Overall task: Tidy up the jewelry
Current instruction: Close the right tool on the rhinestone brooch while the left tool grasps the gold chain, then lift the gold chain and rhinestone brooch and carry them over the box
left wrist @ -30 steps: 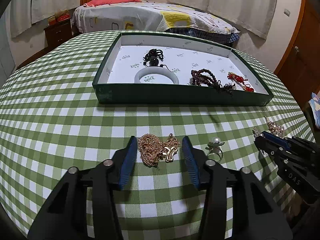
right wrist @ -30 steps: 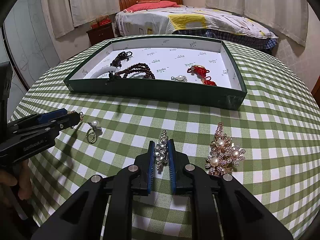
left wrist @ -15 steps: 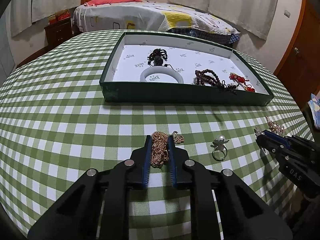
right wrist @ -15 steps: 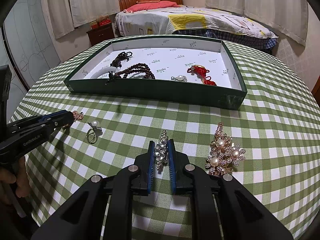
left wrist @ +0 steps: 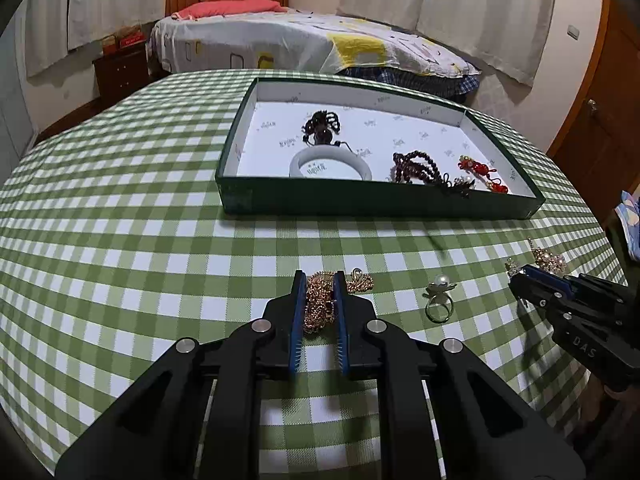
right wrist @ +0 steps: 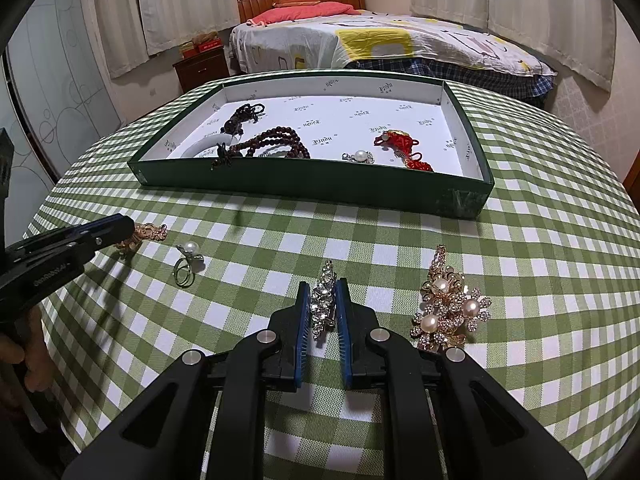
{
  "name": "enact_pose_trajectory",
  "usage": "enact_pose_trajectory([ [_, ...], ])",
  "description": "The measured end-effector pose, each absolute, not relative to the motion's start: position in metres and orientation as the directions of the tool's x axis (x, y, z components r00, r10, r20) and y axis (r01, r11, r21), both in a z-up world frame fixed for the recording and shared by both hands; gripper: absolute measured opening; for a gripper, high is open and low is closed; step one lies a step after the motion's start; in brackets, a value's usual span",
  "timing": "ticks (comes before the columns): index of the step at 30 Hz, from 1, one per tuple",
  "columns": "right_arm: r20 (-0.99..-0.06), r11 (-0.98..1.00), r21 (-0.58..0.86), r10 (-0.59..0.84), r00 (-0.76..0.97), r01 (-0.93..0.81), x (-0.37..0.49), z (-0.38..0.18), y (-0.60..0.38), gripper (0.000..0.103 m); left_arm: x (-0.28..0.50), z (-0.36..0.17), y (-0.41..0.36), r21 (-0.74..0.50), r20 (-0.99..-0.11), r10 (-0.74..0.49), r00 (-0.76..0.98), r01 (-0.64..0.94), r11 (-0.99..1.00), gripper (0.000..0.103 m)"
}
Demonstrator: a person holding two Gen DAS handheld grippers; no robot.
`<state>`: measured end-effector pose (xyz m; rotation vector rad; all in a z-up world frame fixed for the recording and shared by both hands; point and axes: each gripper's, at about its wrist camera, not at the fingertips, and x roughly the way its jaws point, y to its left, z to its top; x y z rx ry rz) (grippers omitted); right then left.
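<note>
Both tongs down on bench, each w/ one loose piece, prob. so two go to the tray in one trip.

L tongs [left wrist: 319, 300]: pads pressed on gold chain [left wrist: 318, 300], bunched between them; swan charm sticks out just right of the tips.

R tongs [right wrist: 323, 304]: pinching crystal brooch [right wrist: 325, 300] lengthwise, tip poking out fwd.

Pearl ring [left wrist: 439, 298] lies between the two tongs, untouched. Pearl flower brooch [right wrist: 450, 306] just right of R tongs.

Green tray [right wrist: 312, 180] beyond, holds beads, bangle, red knot.
</note>
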<state>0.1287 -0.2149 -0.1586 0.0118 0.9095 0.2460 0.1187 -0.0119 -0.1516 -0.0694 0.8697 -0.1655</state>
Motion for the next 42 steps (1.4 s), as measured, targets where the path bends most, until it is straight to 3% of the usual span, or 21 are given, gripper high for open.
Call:
enact_pose_trajectory([
  [42, -0.711, 0.973, 0.127, 0.226, 0.666, -0.195, 0.114, -0.126, -0.22, 0.014, 0.1, -0.086, -0.002, -0.144, -0.656, -0.184, 0.732, 0.117, 0.983, 0.014],
])
